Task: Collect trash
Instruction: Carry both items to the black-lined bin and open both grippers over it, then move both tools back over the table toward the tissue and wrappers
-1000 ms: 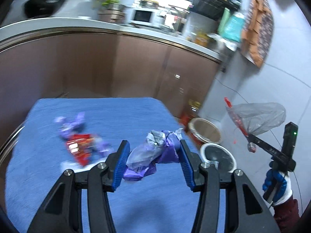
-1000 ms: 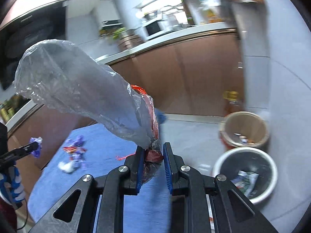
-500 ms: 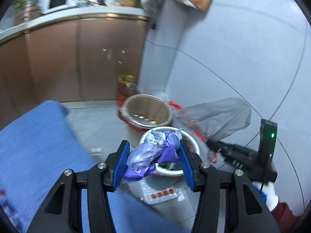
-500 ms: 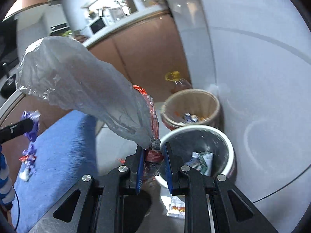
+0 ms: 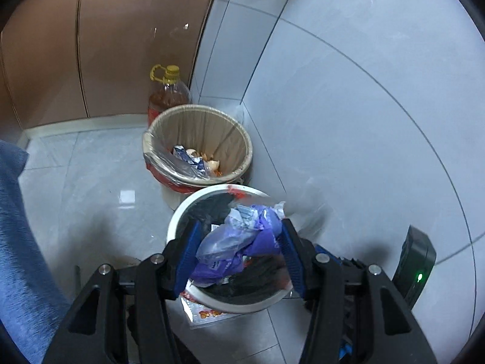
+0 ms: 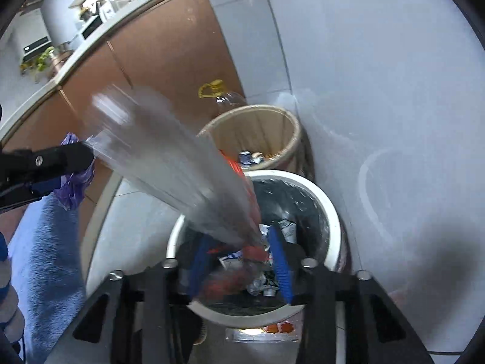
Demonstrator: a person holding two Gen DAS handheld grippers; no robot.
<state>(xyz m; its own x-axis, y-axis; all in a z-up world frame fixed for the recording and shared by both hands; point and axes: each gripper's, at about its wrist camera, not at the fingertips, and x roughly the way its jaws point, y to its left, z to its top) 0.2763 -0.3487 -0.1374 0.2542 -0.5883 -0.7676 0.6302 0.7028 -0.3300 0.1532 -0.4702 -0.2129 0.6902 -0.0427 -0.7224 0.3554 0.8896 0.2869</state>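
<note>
My left gripper hangs over the white bin with a crumpled purple and clear wrapper bundle between its blue pads. Its jaws are starting to open, but both pads still touch the bundle. My right gripper points down into the same white bin. Its jaws are opening, and the pads stand apart from the neck of the clear plastic bag, which is blurred and has red inside. The left gripper with its purple wrapper shows at the left.
A beige lined bin with scraps stands behind the white one, and an oil bottle sits in the corner. Grey tiled wall is close on the right. The blue cloth table edges in at left. A flat wrapper lies on the floor.
Both grippers swung from the blue table to above the white bin and tipped down. The right jaws spread off the clear bag, which now blurs. The left still carries its bundle.
</note>
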